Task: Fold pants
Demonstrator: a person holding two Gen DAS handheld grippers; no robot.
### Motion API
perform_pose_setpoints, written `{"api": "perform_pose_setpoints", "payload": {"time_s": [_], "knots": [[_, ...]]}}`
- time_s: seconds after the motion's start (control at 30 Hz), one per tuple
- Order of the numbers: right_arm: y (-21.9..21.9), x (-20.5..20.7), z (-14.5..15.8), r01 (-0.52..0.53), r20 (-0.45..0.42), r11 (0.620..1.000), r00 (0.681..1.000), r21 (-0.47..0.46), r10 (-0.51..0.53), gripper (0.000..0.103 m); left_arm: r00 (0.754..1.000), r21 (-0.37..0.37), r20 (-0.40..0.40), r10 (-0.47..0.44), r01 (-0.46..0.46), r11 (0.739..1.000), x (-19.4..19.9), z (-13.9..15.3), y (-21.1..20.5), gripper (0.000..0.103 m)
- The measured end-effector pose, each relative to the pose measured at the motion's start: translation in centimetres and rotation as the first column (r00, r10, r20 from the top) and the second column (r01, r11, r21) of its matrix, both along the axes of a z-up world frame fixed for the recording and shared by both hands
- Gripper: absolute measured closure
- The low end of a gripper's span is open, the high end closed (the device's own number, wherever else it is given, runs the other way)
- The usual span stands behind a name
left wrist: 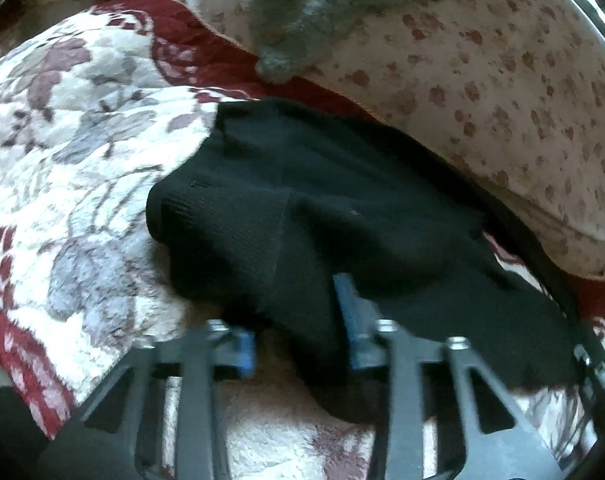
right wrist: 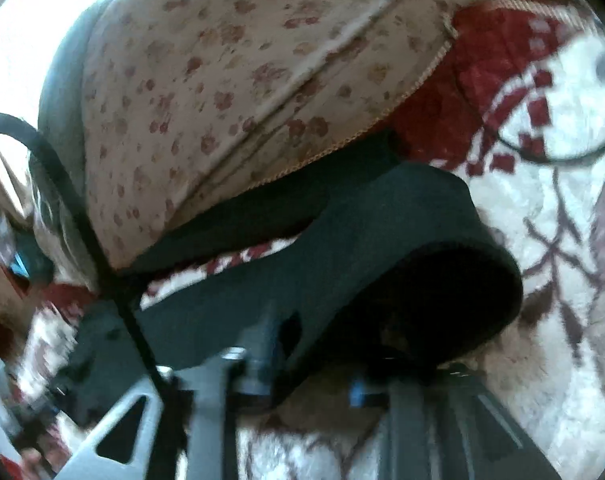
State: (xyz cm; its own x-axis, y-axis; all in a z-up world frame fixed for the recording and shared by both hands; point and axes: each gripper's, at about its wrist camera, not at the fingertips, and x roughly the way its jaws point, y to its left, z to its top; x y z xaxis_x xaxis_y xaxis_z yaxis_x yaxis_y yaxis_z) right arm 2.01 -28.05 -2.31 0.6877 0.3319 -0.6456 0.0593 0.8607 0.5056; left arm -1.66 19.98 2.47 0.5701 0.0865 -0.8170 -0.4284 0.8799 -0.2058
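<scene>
While black pants [left wrist: 302,208] lie bunched, each gripper, left [left wrist: 298,320] and right [right wrist: 314,384], stands parted with cloth between its jaws.

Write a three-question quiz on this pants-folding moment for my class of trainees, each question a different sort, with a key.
1. True or false: the black pants lie on a bare wooden table.
2. Multiple choice: the fabric just beyond the pants is A) plain blue, B) cream with small reddish flowers, C) striped green.
3. Short answer: what lies between the fingers of the left gripper?

Key
1. False; they lie on a red-and-white floral blanket.
2. B, the flowered bedding.
3. A fold of the black pants; the right gripper also has pants fabric between its fingers.
</scene>
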Motion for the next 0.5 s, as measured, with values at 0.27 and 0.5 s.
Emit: {"api": "perform_pose_setpoints", "payload": {"time_s": [0.27, 0.5], "knots": [[0.6, -1.1, 1.6, -0.045, 0.047, 0.999, 0.998, -0.024, 0.047, 0.098, 0.997, -0.007, 0.032, -0.072, 0.073, 0.997, -0.2, 1.5, 0.1, 0.087], [1.7, -2.9, 3.9, -0.071, 0.087, 0.996, 0.993, -0.046, 0.074, 0.098, 0.993, -0.013, 0.051, -0.105, 0.105, 0.994, -1.2, 3.3, 1.1, 0.088]]}}
